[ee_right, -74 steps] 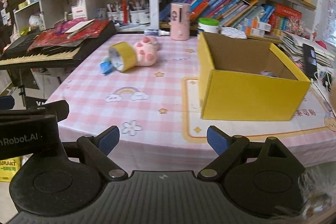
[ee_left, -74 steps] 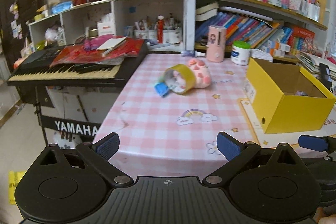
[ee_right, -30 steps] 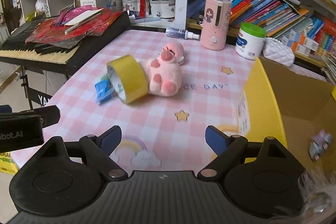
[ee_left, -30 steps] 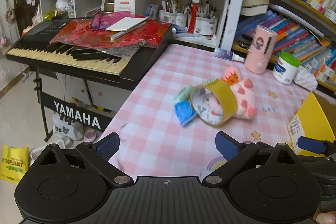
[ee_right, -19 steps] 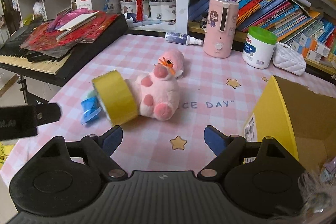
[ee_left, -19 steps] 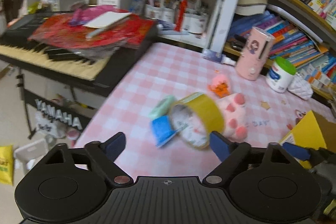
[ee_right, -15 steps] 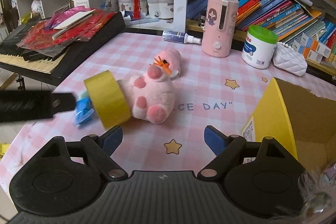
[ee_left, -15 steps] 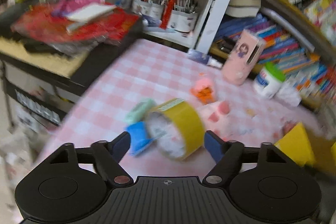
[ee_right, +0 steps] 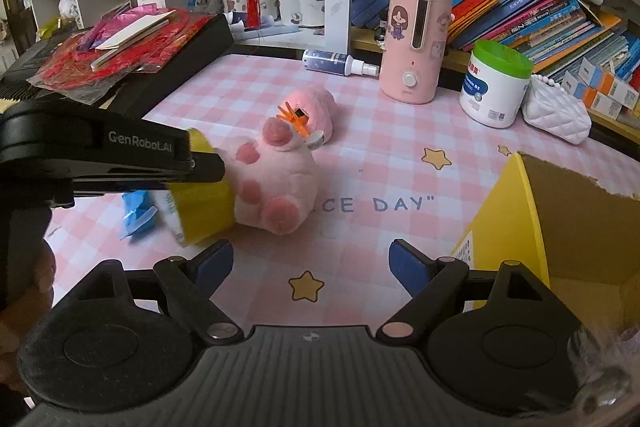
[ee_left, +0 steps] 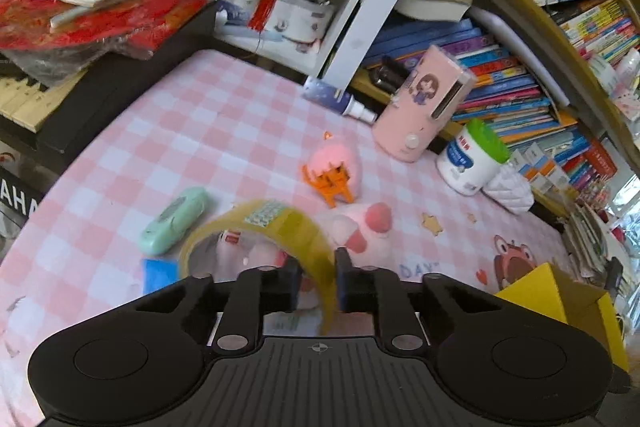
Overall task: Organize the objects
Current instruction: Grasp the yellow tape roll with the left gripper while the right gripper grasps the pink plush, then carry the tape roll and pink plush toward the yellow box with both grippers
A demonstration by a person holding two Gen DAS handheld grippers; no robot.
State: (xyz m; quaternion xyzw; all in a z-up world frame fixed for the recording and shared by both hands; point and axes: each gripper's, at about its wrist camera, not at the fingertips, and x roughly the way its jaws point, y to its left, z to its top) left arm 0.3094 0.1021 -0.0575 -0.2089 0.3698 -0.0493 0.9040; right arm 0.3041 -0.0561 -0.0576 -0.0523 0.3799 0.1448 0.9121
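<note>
A yellow tape roll point(ee_left: 280, 223) stands on edge on the pink checked table point(ee_left: 192, 131), against a pink plush toy point(ee_left: 360, 227). My left gripper point(ee_left: 318, 275) has its jaws closing on the roll's wall, one pad inside the ring and one outside. In the right wrist view the left gripper point(ee_right: 192, 163) reaches in from the left over the tape roll point(ee_right: 200, 211), beside the plush toy point(ee_right: 276, 179). My right gripper point(ee_right: 310, 263) hovers open over bare table with nothing between its fingers. The open yellow box point(ee_right: 516, 227) stands to its right.
A mint green case point(ee_left: 174, 215) and a blue item point(ee_left: 160, 273) lie left of the roll. Behind stand a pink humidifier point(ee_right: 416, 43), a white jar point(ee_right: 492, 87), a spray bottle point(ee_right: 332, 61) and a white purse point(ee_right: 556, 111). A keyboard point(ee_left: 60, 95) borders the table's left edge.
The left gripper moved forward to the tape roll and its jaws closed from wide open onto the roll's wall. The right gripper edged a little closer to the plush toy.
</note>
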